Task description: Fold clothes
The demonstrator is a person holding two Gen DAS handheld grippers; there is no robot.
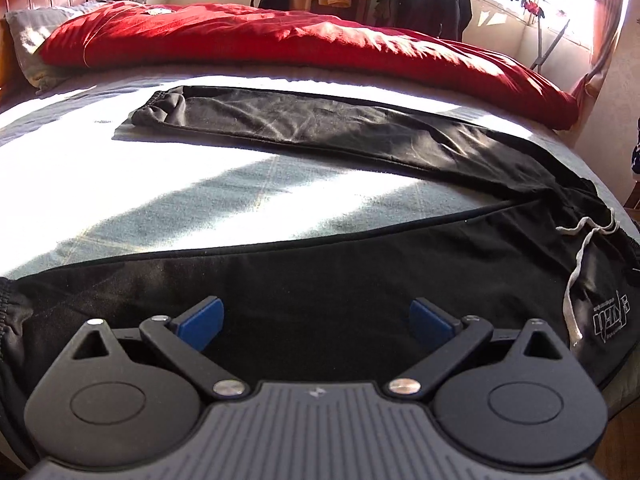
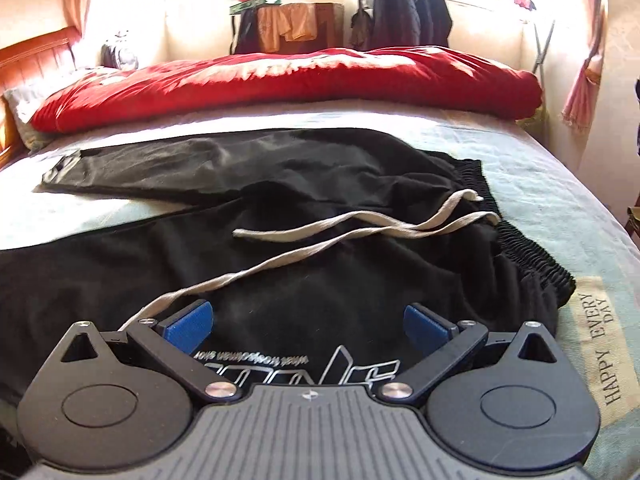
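A: Where are the black cotton jogging trousers [image 1: 320, 136] found?

B: They are spread flat on the pale grey-green bedsheet [image 1: 160, 200], with both legs stretched toward the left and the elastic waistband [image 2: 520, 248] lying at the right. An off-white drawstring [image 2: 360, 220] is trailed loose across the hip fabric. A red quilt [image 1: 280, 40] is bunched along the far side of the bed.

A: How are the tongs set?

B: The left gripper [image 1: 316, 322] is held wide apart over the near trouser leg, nothing being gripped. The right gripper [image 2: 308, 328] is likewise spread wide above the printed white logo [image 2: 304, 368], and nothing is clamped between its blue pads [image 2: 188, 330].
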